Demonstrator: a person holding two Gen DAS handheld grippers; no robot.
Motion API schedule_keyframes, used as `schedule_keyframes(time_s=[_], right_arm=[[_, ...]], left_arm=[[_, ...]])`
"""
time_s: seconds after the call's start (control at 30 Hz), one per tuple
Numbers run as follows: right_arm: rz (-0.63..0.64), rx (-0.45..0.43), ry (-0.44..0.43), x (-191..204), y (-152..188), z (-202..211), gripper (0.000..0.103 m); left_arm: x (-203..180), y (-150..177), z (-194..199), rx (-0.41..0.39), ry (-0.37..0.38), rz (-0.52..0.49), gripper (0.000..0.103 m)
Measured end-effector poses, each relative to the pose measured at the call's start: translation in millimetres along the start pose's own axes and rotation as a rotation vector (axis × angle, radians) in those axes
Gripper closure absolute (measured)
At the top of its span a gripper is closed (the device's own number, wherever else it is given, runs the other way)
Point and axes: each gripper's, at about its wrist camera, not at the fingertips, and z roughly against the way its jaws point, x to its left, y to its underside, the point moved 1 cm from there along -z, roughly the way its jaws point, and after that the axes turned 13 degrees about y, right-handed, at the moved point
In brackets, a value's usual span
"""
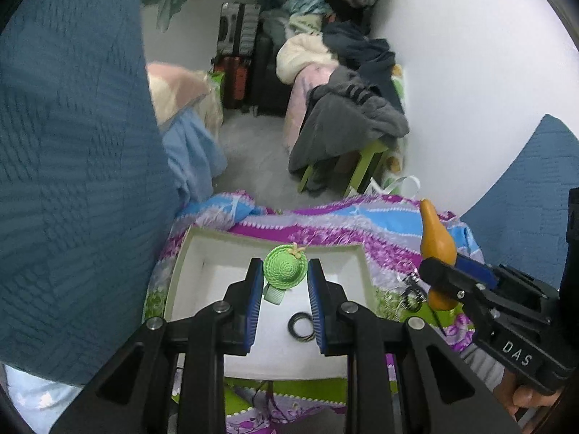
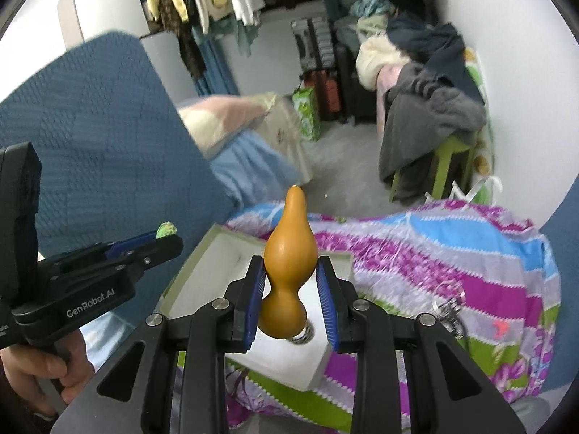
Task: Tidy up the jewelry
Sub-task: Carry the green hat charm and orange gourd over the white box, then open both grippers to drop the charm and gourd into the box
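Left wrist view: left claw (image 1: 282, 275) pinches one green hat clip (image 1: 285, 266), right claw (image 2: 291, 282) one orange gourd (image 2: 288, 271).

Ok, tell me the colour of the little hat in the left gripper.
Bright green little hat, clearest in the left wrist view.

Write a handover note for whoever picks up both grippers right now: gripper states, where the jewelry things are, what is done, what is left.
Left gripper: shut on a small green hat clip, held over the white box.
Right gripper: shut on an orange gourd, also above the box.
In the box: a dark ring lies on the floor of it; otherwise it looks bare.
On the striped blanket right of the box: a tangle of metal trinkets, not yet gathered.
Done: one item boxed. Left: probably set down both held pieces, then collect the trinkets.
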Motion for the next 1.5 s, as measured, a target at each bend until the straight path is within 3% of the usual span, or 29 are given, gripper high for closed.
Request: schedule_keyframes(time_s=[0.4, 0.73, 0.83, 0.97, 1.0, 1.07, 1.1, 1.5], right_arm=[[0.054, 0.184, -0.011, 28, 43, -70, 0.076], [0.060, 0.244, -0.006, 29, 57, -88, 0.076], [0.064, 0.229, -0.010, 27, 53, -83, 0.076], [0.063, 0.197, -0.030, 23, 44, -70, 0.060], [0.062, 0.183, -0.038, 21, 42, -65, 0.058], [0.063, 0.148, -0.043, 18, 35, -53, 0.049], [0.065, 0.122, -0.044, 16, 31, -44, 0.048], [0.057, -0.115, -0.024, -28, -3, 47, 0.048]], left_arm=[[52, 41, -54, 0.139, -0.046, 0.032, 0.079], [61, 61, -74, 0.186, -0.019, 0.060, 0.079], [57, 58, -67, 0.162, -0.011, 0.061, 0.077], [48, 48, -53, 0.137, -0.016, 0.067, 0.077], [46, 46, -49, 0.129, -0.019, 0.069, 0.070], [39, 41, -39, 0.098, -0.031, 0.076, 0.040], [36, 39, -33, 0.078, -0.033, 0.071, 0.037], [-28, 10, 27, -0.089, -0.003, 0.030, 0.036]])
